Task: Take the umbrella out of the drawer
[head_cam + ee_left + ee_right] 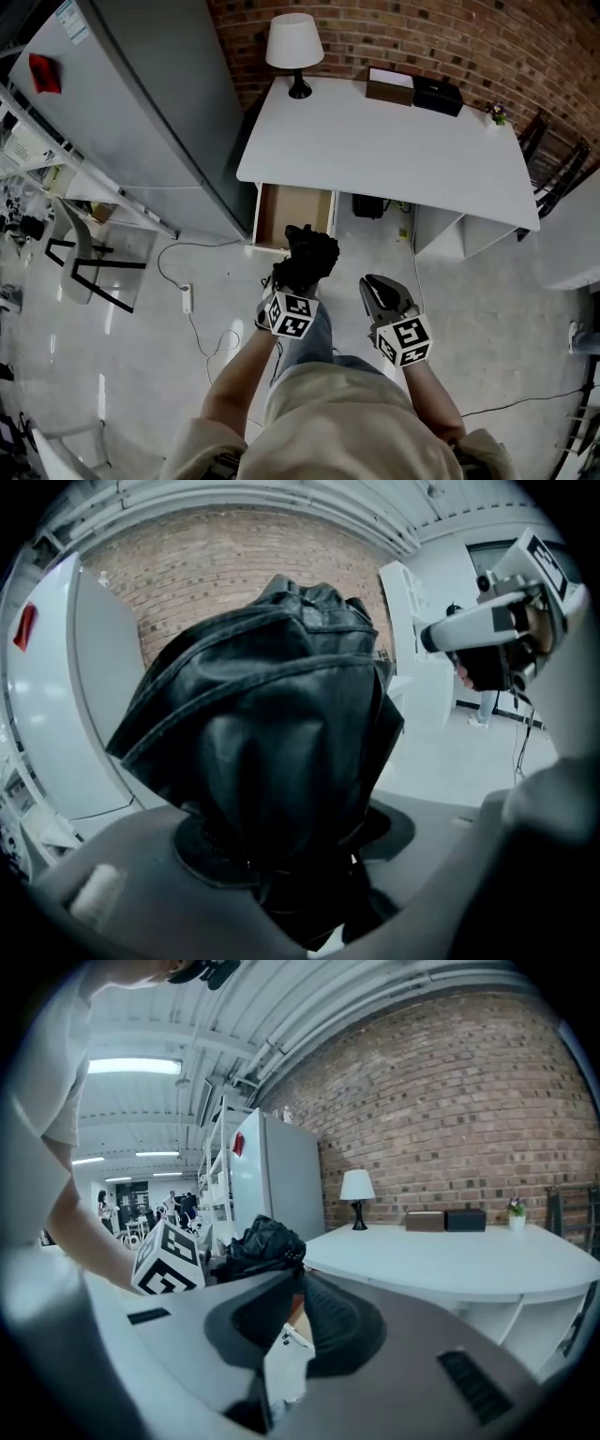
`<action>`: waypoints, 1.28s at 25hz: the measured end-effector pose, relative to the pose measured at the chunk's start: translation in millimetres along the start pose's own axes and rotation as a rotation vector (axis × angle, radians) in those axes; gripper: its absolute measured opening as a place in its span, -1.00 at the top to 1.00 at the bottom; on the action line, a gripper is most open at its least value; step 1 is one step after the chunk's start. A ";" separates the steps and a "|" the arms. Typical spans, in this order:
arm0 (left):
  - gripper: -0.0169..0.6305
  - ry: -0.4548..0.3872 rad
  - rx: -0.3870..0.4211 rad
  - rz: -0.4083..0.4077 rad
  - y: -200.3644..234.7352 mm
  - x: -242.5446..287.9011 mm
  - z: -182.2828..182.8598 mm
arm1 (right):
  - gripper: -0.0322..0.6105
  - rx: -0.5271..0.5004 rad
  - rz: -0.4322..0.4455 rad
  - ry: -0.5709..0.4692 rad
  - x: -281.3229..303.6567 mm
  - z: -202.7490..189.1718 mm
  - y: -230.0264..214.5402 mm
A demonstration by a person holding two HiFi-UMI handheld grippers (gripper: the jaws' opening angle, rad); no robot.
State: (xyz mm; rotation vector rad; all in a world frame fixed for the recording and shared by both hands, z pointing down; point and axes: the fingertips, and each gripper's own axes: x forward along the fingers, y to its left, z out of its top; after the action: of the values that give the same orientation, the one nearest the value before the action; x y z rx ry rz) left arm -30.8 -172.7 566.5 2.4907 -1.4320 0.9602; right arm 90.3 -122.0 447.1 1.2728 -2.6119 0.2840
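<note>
A black folded umbrella (307,258) is up off the floor in front of the open drawer (260,217), with my left gripper (292,281) shut on its lower end. In the left gripper view the umbrella (272,733) fills the middle, pinched between the two grey jaws of that gripper (281,860). To its right my right gripper (380,292) is shut with nothing in it, and in its own view the jaws of this gripper (298,1279) meet at the tips. The umbrella (262,1241) shows just beyond them on the left.
The wooden drawer sticks out from under a white desk (394,150) that carries a lamp (294,47) and two boxes (412,91). A tall grey cabinet (150,112) stands to the left. A cable with a power strip (186,298) lies on the floor.
</note>
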 end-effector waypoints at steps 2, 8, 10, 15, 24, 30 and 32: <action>0.12 -0.031 -0.038 0.010 -7.4 -19.3 7.8 | 0.81 -0.011 -0.005 -0.014 -9.2 3.8 6.3; 0.12 -0.121 -0.130 0.040 -23.9 -75.5 28.9 | 0.89 -0.050 -0.011 -0.035 -31.7 12.3 24.6; 0.12 -0.141 -0.155 0.050 -27.1 -92.9 31.2 | 0.89 -0.055 -0.013 -0.046 -36.5 14.1 31.4; 0.12 -0.187 -0.212 0.065 -30.2 -125.9 38.9 | 0.89 -0.059 -0.012 -0.069 -43.7 16.3 43.0; 0.12 -0.224 -0.262 0.075 -28.2 -141.2 39.3 | 0.89 -0.104 -0.008 -0.066 -44.0 16.7 50.4; 0.12 -0.232 -0.271 0.069 -26.4 -145.7 41.5 | 0.90 -0.114 -0.031 -0.063 -43.9 19.7 51.8; 0.12 -0.232 -0.272 0.073 -25.1 -146.0 41.1 | 0.90 -0.110 -0.029 -0.067 -43.8 19.6 52.0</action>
State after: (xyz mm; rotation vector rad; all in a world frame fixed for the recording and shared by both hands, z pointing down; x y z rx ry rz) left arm -42.9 -67.0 455.5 2.4210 -1.6058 0.4572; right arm 73.2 -63.0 412.1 1.3028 -2.6216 0.0921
